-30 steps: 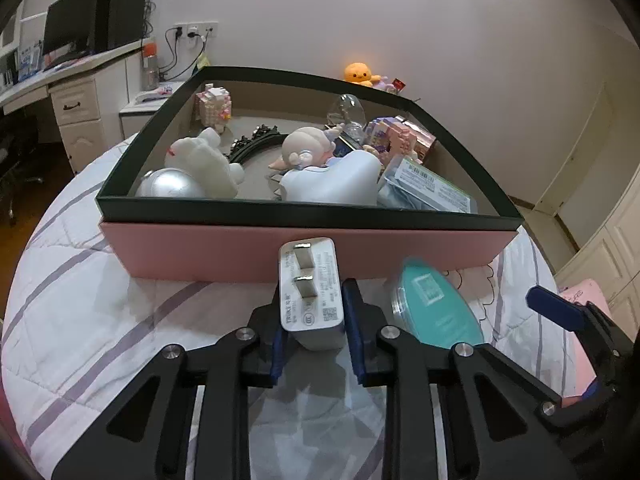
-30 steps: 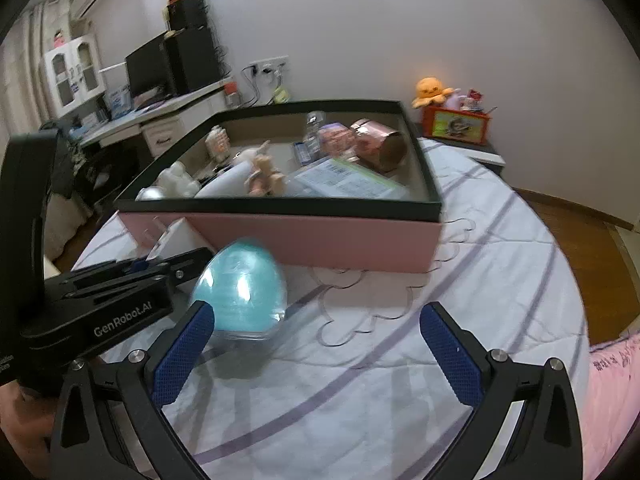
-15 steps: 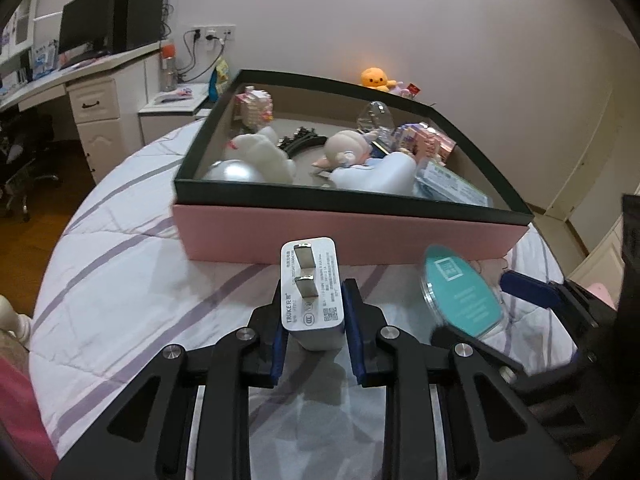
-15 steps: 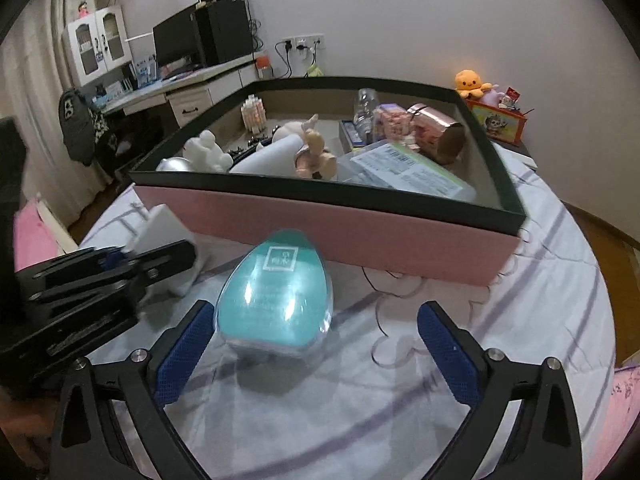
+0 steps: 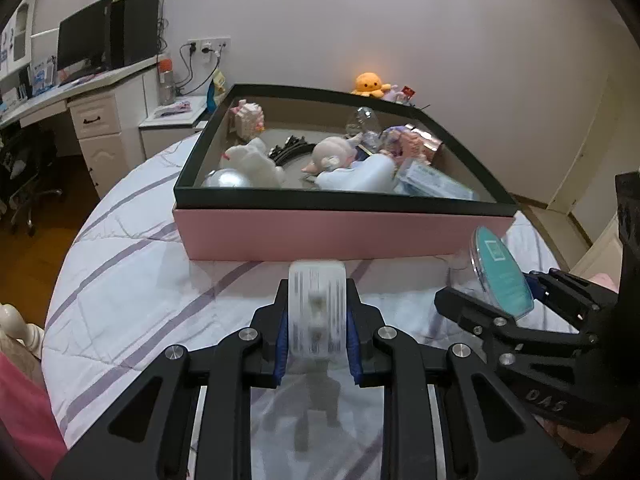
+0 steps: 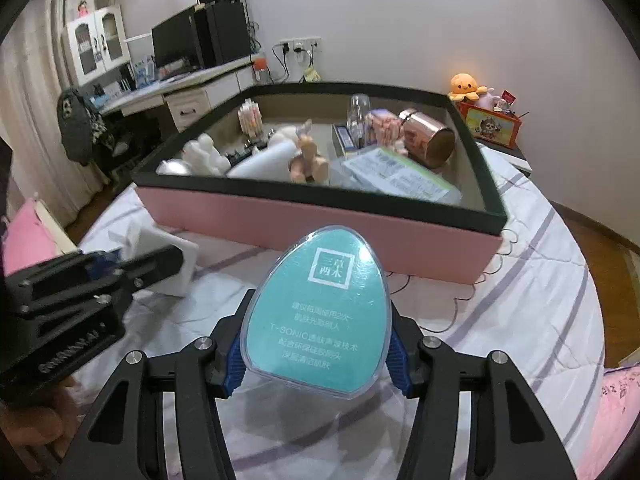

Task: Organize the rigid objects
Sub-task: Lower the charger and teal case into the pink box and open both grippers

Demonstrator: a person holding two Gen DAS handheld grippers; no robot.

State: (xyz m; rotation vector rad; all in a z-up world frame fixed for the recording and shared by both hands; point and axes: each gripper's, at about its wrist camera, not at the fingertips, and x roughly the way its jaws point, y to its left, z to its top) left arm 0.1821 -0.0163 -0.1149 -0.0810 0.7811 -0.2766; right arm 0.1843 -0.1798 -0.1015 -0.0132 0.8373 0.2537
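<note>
My left gripper (image 5: pixel 318 344) is shut on a white charger plug (image 5: pixel 317 312), held above the quilted bed in front of the pink box (image 5: pixel 340 232). My right gripper (image 6: pixel 316 360) is shut on a teal egg-shaped case (image 6: pixel 320 312) with a clear shell, lifted off the bed. The case also shows at the right of the left wrist view (image 5: pixel 502 276). The charger also shows in the right wrist view (image 6: pixel 160 256). The pink box with a dark green rim (image 6: pixel 320 196) holds several toys, a copper cup and packets.
A desk with a monitor and drawers (image 5: pixel 96 120) stands at the back left. An orange plush (image 5: pixel 370 82) sits behind the box. A pink cushion (image 6: pixel 24 236) lies at the bed's left edge. White striped quilt (image 6: pixel 520 304) surrounds the box.
My right gripper closed on the teal case and lifted it off the bed. My left gripper drew back and to the right with the charger, which now looks blurred.
</note>
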